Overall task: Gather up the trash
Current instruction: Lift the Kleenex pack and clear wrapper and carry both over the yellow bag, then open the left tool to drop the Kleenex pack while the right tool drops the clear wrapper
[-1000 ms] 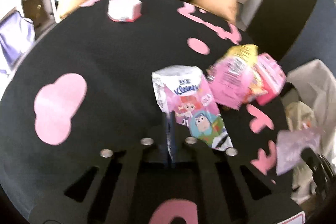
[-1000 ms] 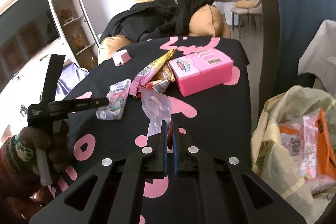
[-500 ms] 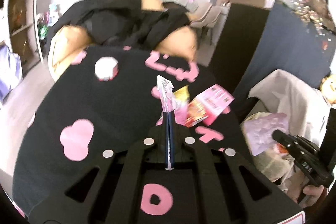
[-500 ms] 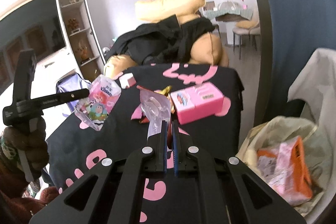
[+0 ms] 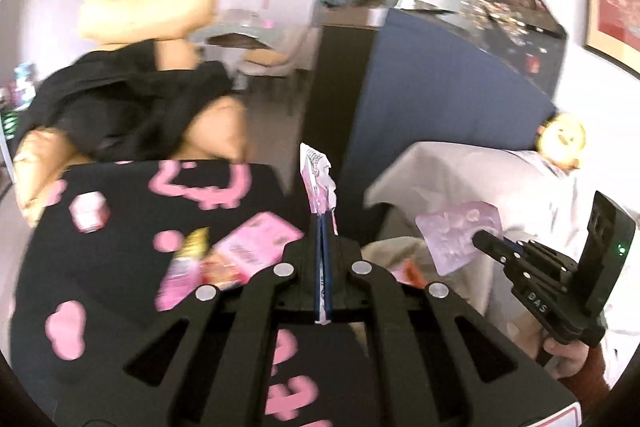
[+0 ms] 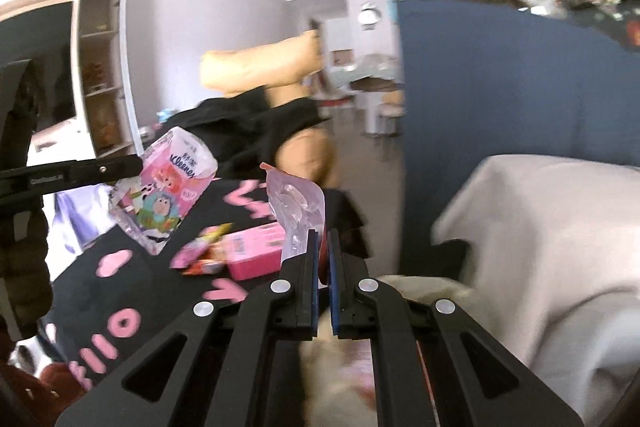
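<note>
- The step in hand is the carry: both pieces of trash hang in the air, off the black table (image 5: pixel 120 267), on the way to the trash bag (image 5: pixel 384 255) beside it
- The left gripper (image 5: pixel 322 223) has its jaws pinched tight on the tissue pack wrapper (image 6: pixel 164 187), seen edge-on between its fingers in its own view
- The right gripper (image 6: pixel 323 247) is clamped narrow on the clear plastic wrapper (image 6: pixel 298 207), which stands up from its left finger; the left view shows it held just over the bag's mouth
- Next, I judge, each gripper must come over the bag opening and spread its jaws so the wrapper drops in; light film may cling to a pad
- The bag sits low between the table edge and a white-draped seat (image 6: pixel 540 247); blurred pink and orange pieces show inside, what they are I cannot tell
- On the table lie a pink box (image 5: pixel 256 247), snack wrappers (image 5: pixel 184 267) and a small pink-and-white tub (image 5: pixel 90 211), apparently yet to be collected
</note>
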Demonstrator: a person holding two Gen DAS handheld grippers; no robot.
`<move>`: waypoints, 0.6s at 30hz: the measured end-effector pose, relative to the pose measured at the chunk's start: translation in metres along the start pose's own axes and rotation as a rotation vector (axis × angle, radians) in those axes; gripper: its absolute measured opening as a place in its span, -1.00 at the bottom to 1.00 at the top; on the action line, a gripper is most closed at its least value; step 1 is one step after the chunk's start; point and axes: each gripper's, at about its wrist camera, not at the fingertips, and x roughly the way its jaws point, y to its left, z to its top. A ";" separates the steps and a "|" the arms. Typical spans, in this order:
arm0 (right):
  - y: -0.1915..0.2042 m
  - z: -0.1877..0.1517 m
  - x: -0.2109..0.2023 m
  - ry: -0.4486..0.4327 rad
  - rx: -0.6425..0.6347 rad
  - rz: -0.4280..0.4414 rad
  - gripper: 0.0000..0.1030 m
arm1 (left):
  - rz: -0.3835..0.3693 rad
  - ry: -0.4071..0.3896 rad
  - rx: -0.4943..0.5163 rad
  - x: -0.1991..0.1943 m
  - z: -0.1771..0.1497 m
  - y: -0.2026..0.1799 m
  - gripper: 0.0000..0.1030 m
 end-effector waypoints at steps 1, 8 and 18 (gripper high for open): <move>-0.009 0.000 -0.003 -0.002 0.005 -0.021 -0.88 | -0.033 0.008 0.008 0.010 0.004 -0.012 -0.98; -0.072 -0.002 -0.025 0.006 0.056 -0.159 -0.88 | -0.207 0.128 0.015 0.074 0.000 -0.072 -0.98; -0.095 -0.027 -0.005 0.080 0.068 -0.189 -0.88 | -0.291 0.389 -0.073 0.188 -0.063 -0.086 -0.94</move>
